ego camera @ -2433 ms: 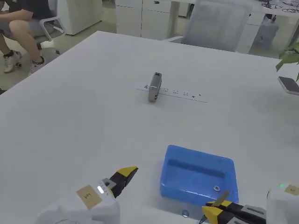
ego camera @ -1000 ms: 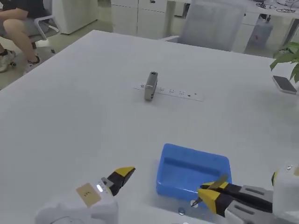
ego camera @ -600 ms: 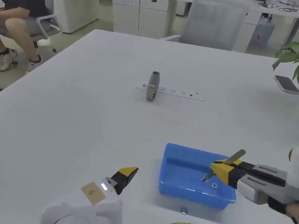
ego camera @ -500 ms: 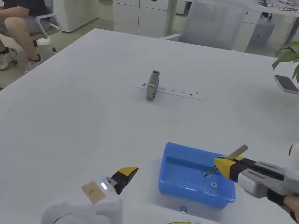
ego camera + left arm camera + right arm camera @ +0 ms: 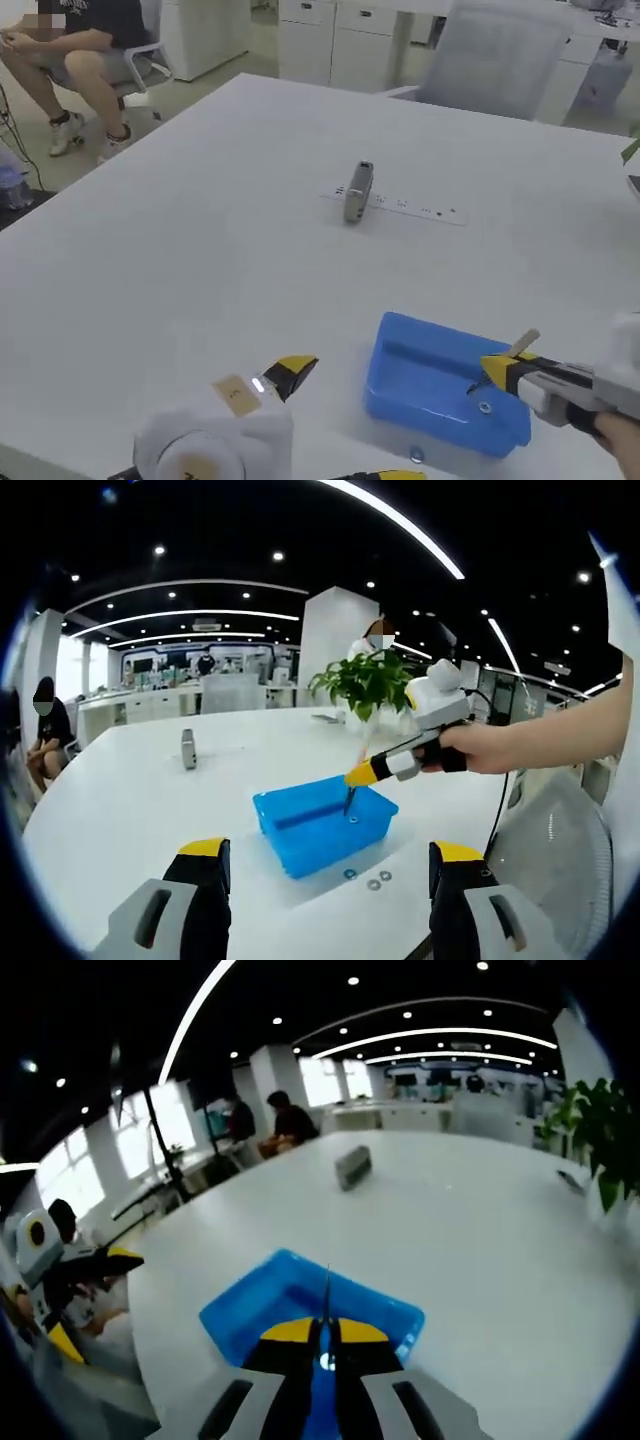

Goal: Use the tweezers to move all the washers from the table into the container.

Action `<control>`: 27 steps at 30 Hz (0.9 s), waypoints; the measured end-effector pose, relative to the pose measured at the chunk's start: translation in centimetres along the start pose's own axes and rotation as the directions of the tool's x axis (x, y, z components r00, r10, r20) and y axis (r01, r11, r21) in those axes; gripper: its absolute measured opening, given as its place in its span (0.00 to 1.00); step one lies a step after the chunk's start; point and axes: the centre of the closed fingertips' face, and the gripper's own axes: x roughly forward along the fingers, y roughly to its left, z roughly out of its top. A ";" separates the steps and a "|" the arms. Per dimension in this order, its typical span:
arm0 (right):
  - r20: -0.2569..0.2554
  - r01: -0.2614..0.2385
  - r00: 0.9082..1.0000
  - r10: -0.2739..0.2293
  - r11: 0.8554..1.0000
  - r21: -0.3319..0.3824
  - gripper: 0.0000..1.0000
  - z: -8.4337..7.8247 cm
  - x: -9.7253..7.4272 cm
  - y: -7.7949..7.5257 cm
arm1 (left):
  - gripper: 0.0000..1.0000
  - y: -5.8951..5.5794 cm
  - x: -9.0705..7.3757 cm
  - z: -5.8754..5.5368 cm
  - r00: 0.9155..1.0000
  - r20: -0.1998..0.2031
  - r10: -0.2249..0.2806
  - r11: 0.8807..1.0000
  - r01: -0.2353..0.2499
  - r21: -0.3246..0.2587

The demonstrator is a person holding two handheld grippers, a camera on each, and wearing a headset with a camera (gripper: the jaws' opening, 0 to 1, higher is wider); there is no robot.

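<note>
A blue container (image 5: 425,385) stands near the table's front edge, with one washer (image 5: 485,407) on its floor. My right gripper (image 5: 503,368) hovers over the container's right part, shut on thin tweezers (image 5: 347,802) whose tip points down inside. In the right gripper view the tweezers (image 5: 326,1290) run out between the shut jaws over the container (image 5: 255,1310). Washers (image 5: 372,883) lie on the table in front of the container; one washer (image 5: 416,456) is by its front wall. My left gripper (image 5: 330,858) stands open in front of the container, holding nothing.
A white power strip (image 5: 410,208) with a grey adapter (image 5: 357,190) plugged in lies mid-table. A person sits on a chair (image 5: 140,50) beyond the table's far left corner. A potted plant (image 5: 365,685) stands at the table's right side.
My right gripper has carried the tweezers from the table in front of the container up and over its right part. The left gripper has stayed put. The head camera has shifted.
</note>
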 end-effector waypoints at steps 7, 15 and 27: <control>-0.030 0.013 0.999 -0.014 1.000 -0.018 0.03 -0.9 0.3 0.1 | 0.83 0.0 -0.1 0.3 1.000 0.015 -0.001 1.000 0.001 0.009; -0.038 0.006 0.999 -0.007 0.999 -0.036 0.03 -0.8 0.7 0.4 | 0.83 -0.2 -0.1 0.4 1.000 0.025 -0.016 1.000 0.016 -0.002; -0.034 -0.028 0.999 0.025 0.994 -0.105 0.04 -0.4 0.1 1.5 | 0.83 -0.3 0.0 0.4 0.999 0.026 -0.022 1.000 0.022 0.000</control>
